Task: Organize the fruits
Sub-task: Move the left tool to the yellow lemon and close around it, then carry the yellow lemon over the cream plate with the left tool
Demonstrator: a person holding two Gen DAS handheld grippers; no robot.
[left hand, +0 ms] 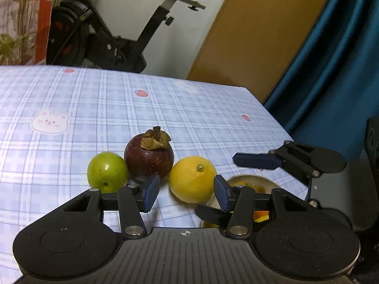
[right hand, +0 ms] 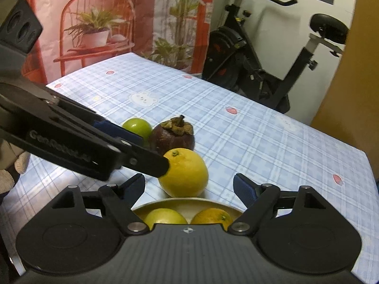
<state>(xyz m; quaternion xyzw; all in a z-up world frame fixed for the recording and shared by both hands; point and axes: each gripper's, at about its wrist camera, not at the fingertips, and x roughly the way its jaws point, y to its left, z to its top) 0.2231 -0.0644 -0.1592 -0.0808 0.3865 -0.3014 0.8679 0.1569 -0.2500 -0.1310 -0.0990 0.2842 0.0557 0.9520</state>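
- Left tool (left hand: 187,193) is spread and empty; the right tool (right hand: 189,189) is also spread and empty, poised over a shallow metal bowl (right hand: 213,204) holding two citrus fruits.
- Just beyond the left tool's tips, slightly right, a smooth round yellow lemon (left hand: 192,181) rests on the checked-cloth surface (left hand: 94,99): firm, rollable; pinch across its middle.
- Farther left: a hard dark purple mangosteen (left hand: 148,157) and a glossy green apple (left hand: 107,172).

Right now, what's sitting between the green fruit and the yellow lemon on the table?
The dark purple mangosteen sits between the green fruit and the lemon, clearest in the left wrist view.
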